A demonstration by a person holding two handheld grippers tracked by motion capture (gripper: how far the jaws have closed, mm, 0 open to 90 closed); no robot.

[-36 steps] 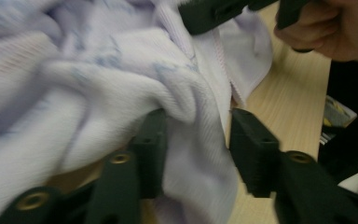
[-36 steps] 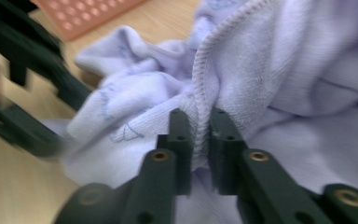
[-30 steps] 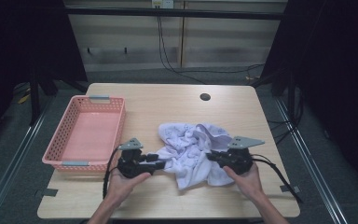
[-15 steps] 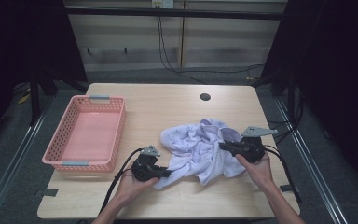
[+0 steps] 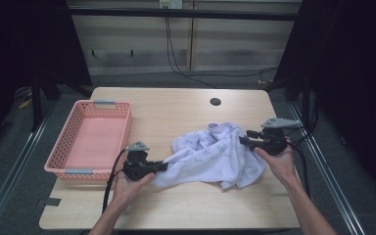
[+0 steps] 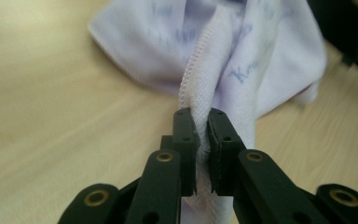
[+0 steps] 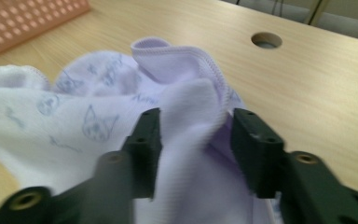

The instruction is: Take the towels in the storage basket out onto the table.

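Note:
A pale lilac cloth (image 5: pixel 210 154) printed with small cat faces lies crumpled on the wooden table (image 5: pixel 176 112), pulled out between both grippers. My left gripper (image 5: pixel 164 166) is shut on the cloth's stitched hem (image 6: pixel 193 74) at its near-left corner. In the left gripper view the two jaws of that gripper (image 6: pixel 200 114) pinch the hem between them. My right gripper (image 5: pixel 242 140) is at the cloth's right side. Its jaws stand apart around a puffed fold of cloth (image 7: pixel 186 107), so this gripper (image 7: pixel 193 126) is open.
A pink plastic basket (image 5: pixel 127 127) with nothing in it stands at the table's left, close to my left hand. A round cable hole (image 5: pixel 215 102) is set in the far middle of the table. Bare wood lies behind and in front of the cloth.
My right gripper has moved right and away from me, and the cloth has been drawn out wider and to the right. My left gripper has stayed on the hem.

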